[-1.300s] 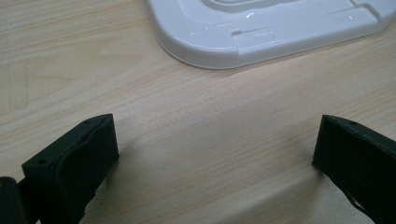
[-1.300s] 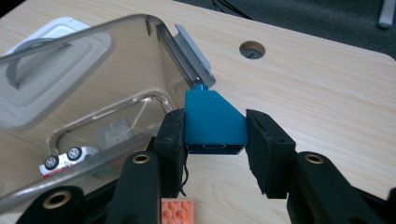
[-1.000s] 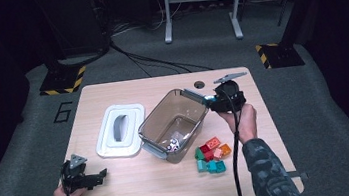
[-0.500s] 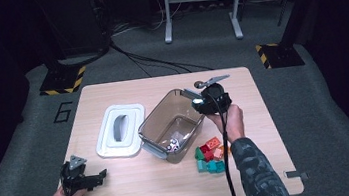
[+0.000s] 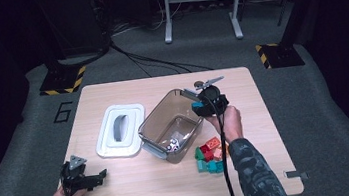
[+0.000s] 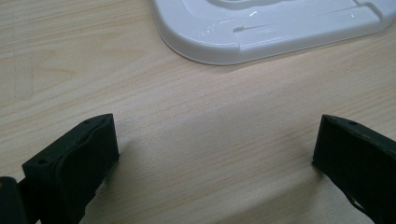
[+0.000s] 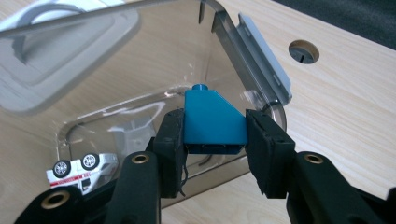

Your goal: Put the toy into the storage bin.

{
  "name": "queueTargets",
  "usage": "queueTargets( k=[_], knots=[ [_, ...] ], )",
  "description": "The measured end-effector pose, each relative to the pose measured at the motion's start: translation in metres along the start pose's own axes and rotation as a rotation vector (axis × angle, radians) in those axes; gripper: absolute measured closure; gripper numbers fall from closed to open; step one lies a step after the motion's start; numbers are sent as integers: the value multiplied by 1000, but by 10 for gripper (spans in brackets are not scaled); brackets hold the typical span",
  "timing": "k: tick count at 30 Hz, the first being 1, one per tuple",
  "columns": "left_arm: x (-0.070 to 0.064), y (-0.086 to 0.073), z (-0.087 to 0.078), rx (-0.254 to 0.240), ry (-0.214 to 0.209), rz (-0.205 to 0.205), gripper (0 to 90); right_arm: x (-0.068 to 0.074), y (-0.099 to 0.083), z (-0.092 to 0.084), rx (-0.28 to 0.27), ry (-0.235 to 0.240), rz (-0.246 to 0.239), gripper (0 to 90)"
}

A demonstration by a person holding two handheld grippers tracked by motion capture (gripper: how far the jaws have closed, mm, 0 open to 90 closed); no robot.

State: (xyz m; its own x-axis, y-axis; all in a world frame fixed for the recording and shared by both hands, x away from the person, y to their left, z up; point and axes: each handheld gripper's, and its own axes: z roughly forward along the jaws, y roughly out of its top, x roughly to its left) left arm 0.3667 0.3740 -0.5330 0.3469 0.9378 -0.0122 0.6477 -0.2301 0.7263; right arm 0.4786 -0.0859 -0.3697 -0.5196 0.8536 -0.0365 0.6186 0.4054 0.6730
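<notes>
your right gripper (image 7: 214, 135) clamps a blue sloped brick (image 7: 214, 122) between its two black jaws, the pads pressing on the brick's two sides and the stud pointing away from the camera. in the high view the right gripper (image 5: 202, 105) hangs over the far right corner of the clear tub (image 5: 154, 130), with the brick above the rim rather than inside. the step in hand is judged to be the carry: one brick taken from the heap and brought over the container for dropping.

in the right gripper view a white toy car (image 7: 81, 170) lies on its roof on the tub's floor, wheels up, near the corner closest to you. the remaining bricks (image 5: 210, 155) sit in a loose heap on the table just beside the tub's near right wall. the white lid (image 5: 121, 129) lies flat on the table to the tub's left, apart from it.

your left gripper (image 6: 212, 158) rests low over bare wood with its jaws spread wide and nothing between them; the lid's edge (image 6: 261, 32) lies ahead of it.

the next move calls for bringing the brick inward past the rim and the grey latch (image 7: 264, 56), then parting the jaws so it falls clear of the wall.
</notes>
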Motion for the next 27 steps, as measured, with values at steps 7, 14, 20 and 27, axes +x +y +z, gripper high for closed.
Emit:
queueTargets(
  k=[7,14,20,27],
  knots=[
    [0,0,0,1,0,1,0,4,-4,3,17,-14,-30,571],
    [0,0,0,1,3,5,0,-1,-9,-12,-41,-3,-1,337],
    [-1,1,0,9,9,0,0,-9,-23,-26,-85,7,33,195],
    [-1,1,0,6,12,-2,0,-20,-53,-34,-77,-6,74,131]
  ],
)
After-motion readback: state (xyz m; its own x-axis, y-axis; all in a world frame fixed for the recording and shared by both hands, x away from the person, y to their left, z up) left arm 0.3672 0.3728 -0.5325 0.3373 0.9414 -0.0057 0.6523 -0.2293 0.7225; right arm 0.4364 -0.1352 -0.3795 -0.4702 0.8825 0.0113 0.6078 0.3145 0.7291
